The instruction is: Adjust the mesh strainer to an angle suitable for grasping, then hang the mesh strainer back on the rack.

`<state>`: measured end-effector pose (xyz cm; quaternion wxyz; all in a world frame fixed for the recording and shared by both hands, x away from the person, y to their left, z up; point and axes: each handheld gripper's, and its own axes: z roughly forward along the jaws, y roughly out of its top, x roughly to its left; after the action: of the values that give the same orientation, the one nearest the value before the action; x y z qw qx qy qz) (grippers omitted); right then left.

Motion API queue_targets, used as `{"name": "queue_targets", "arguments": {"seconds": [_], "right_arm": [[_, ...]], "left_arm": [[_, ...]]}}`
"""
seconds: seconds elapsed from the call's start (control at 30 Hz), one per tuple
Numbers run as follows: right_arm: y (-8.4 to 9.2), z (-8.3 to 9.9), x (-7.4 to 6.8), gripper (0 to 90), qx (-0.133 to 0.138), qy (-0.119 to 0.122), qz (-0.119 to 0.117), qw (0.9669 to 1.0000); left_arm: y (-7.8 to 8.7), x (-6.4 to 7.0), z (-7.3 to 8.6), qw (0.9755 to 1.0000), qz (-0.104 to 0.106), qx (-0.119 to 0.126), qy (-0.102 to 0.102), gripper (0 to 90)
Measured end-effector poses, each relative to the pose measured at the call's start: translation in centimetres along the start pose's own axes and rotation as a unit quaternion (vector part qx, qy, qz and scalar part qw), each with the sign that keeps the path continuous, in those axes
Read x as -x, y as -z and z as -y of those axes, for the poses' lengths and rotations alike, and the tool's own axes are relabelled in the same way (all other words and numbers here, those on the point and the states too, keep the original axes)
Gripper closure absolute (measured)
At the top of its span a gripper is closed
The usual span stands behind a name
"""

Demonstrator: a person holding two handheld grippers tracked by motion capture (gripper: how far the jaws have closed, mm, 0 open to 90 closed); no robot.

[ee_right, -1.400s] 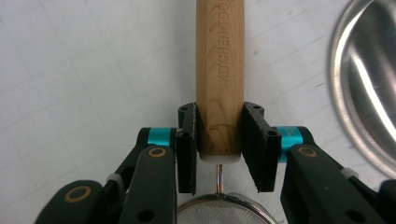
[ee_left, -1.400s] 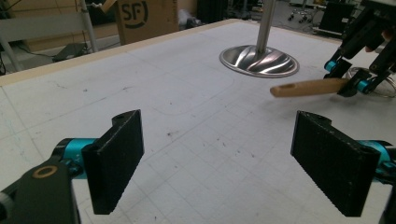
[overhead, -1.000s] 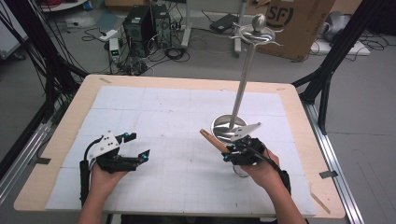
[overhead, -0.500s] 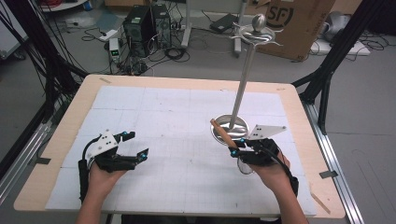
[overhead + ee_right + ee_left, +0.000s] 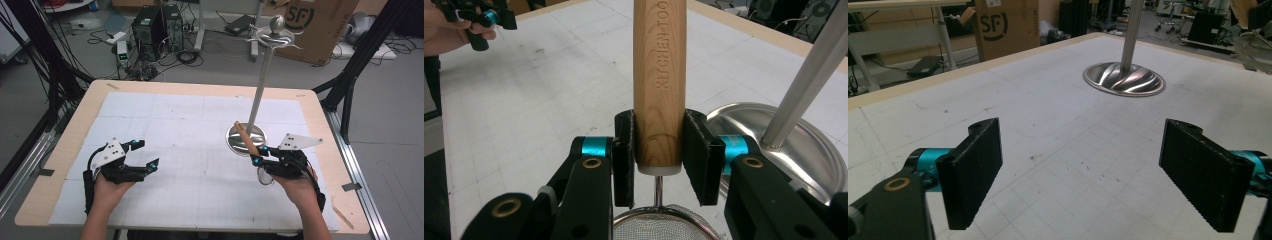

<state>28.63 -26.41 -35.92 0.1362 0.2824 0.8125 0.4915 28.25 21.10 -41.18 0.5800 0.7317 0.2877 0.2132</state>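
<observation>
The right gripper (image 5: 658,162) is pinching the wooden handle of a small strainer (image 5: 659,75), with the handle poking away from the hand and the wire mesh bowl (image 5: 661,225) close to the hand. From the high view, the strainer (image 5: 246,140) is held just above the surface (image 5: 165,125), right next to the shiny round base of a tall metal stand (image 5: 260,90). The stand has hooks near its top (they look made for hanging kitchen tools). The left gripper (image 5: 139,153) rests low over the surface, well apart from the stand, with its jaws spread wide and nothing in them.

I think the step now is carrying the strainer to the stand. Next, the hand likely needs to lift it high and tip it with care, so it can catch on a hook without bumping the pole.
</observation>
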Motion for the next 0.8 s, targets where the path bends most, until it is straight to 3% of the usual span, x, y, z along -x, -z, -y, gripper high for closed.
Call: {"name": "queue_targets", "arguments": {"seconds": [0.23, 0.57, 0.8], "right_arm": [[-0.1, -0.1, -0.2, 68.4, 0.004, 0.003, -0.011, 0.9999], [0.1, 0.0, -0.4, 68.4, 0.009, 0.006, -0.006, 0.9999], [1.3, -0.3, -0.2, 68.3, 0.024, 0.002, 0.007, 0.9997]], "left_arm": [[0.1, 0.0, 0.0, 1.0, -0.003, -0.003, -0.003, 18.4], [0.1, 0.1, -0.1, 1.0, -0.003, -0.001, -0.003, 18.4], [0.0, 0.1, -0.2, 1.0, -0.001, 0.001, -0.002, 18.4]]}}
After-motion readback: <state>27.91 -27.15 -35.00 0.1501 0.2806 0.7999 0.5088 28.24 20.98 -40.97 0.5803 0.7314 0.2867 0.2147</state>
